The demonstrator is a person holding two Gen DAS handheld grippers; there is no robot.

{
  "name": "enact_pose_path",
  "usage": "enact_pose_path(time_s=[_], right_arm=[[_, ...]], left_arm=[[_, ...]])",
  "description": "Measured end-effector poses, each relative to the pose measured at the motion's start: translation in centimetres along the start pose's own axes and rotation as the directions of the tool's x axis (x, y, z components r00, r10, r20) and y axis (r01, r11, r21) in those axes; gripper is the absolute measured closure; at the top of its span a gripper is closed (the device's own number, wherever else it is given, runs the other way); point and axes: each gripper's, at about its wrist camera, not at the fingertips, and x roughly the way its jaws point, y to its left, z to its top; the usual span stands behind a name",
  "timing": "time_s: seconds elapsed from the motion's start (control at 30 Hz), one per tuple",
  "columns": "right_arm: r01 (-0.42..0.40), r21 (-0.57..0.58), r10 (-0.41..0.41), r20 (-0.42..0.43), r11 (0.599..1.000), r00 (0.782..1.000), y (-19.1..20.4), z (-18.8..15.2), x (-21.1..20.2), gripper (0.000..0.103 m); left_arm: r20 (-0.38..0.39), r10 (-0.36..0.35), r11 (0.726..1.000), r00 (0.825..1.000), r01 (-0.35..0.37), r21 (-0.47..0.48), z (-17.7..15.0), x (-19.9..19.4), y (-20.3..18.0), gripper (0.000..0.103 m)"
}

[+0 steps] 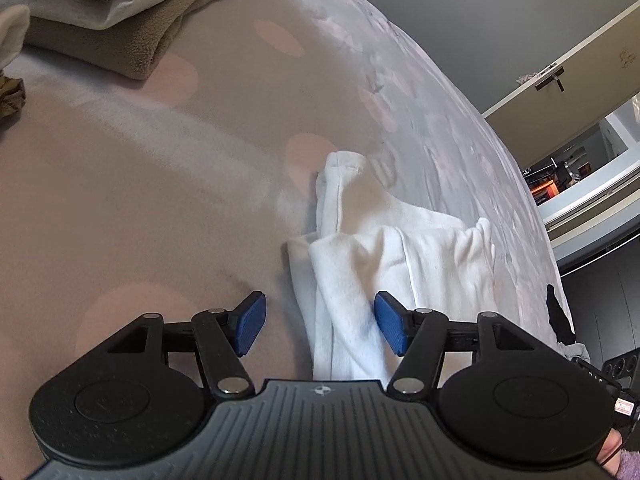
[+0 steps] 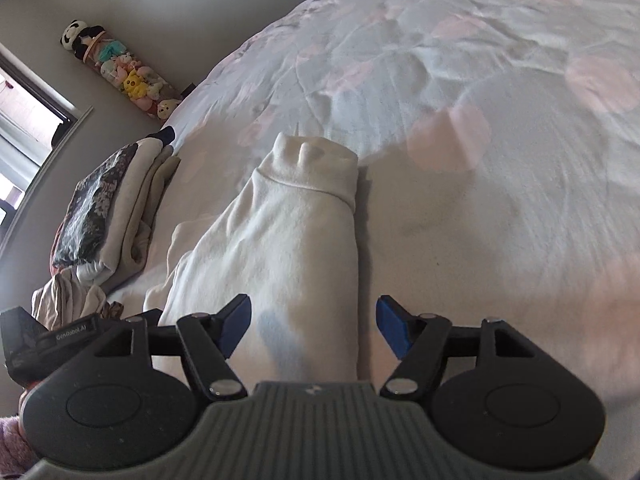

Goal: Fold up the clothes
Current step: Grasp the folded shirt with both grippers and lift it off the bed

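Observation:
A white fleece garment [image 1: 372, 248] lies crumpled on the bed, one end running under my left gripper [image 1: 320, 322]. The left gripper is open, its blue pads [image 1: 252, 322] apart, the right pad against the cloth. In the right wrist view the same white garment [image 2: 288, 248] stretches away from me, with a ribbed cuff [image 2: 316, 168] at its far end. My right gripper [image 2: 314, 328] is open above the near part of it, with cloth between the spread pads. Neither gripper holds anything.
The bed cover [image 1: 140, 184] is grey with pink dots. A stack of folded beige and white clothes [image 1: 116, 20] sits at the far left; it also shows in the right wrist view [image 2: 116, 204]. The other gripper [image 2: 44, 340] shows at the left. Plush toys [image 2: 120, 68] hang on the wall. A door [image 1: 560, 92] stands at the right.

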Motion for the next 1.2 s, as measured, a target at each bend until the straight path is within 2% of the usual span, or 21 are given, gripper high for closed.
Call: enact_pose_path(time_s=[0.13,0.23,0.33,0.4,0.47,0.5,0.57,0.63,0.73,0.9,1.2], right_arm=[[-0.081,0.070,0.084,-0.049,0.994,0.995,-1.0,2.4,2.8,0.031],[-0.114,0.073,0.120,-0.075,0.991,0.990,-1.3,3.9,4.5,0.032],[-0.133,0.058,0.138,-0.092,0.989,0.986,-1.3,5.1,5.8,0.037],[-0.128,0.038,0.131,-0.106,0.991,0.986,-1.1,5.6,6.4,0.043],[-0.112,0.011,0.112,-0.113,0.994,0.987,-0.9,5.8,6.7,0.059],[-0.103,0.003,0.103,-0.113,0.995,0.988,-1.0,5.9,6.8,0.063],[-0.101,0.010,0.101,-0.110,0.995,0.989,-1.2,5.9,6.6,0.077],[-0.104,0.014,0.105,-0.098,0.994,0.990,-1.0,5.9,6.0,0.083],[-0.104,-0.042,0.101,-0.067,0.994,0.993,0.6,6.1,4.5,0.085],[-0.111,-0.185,0.112,-0.003,0.976,0.994,5.5,6.3,0.7,0.085],[-0.158,-0.381,0.211,0.101,0.911,0.972,15.0,6.2,-5.3,0.086]], left_arm=[[-0.012,-0.029,0.997,1.000,0.030,0.071,0.9,1.3,-0.3,0.045],[-0.017,-0.035,0.988,0.999,0.037,0.148,1.2,1.9,-0.7,0.046],[-0.024,-0.029,0.981,0.999,0.034,0.194,1.7,2.3,-1.0,0.054],[-0.030,-0.028,0.981,0.999,0.033,0.191,2.1,2.6,-1.0,0.066],[-0.038,-0.032,0.983,0.999,0.038,0.181,2.3,2.8,-1.0,0.077],[-0.035,-0.029,0.982,0.999,0.035,0.185,2.2,2.7,-1.2,0.082],[-0.024,-0.021,0.980,0.999,0.025,0.198,2.1,2.6,-1.8,0.085],[-0.004,-0.008,0.976,1.000,0.008,0.217,1.9,2.1,-2.5,0.087],[0.038,-0.016,0.972,0.999,0.007,0.234,1.9,0.1,-3.8,0.088],[0.114,-0.018,0.956,0.993,-0.016,0.294,1.5,-4.8,-6.1,0.089],[0.279,-0.033,0.945,0.960,-0.061,0.321,-0.2,-16.1,-7.8,0.090]])
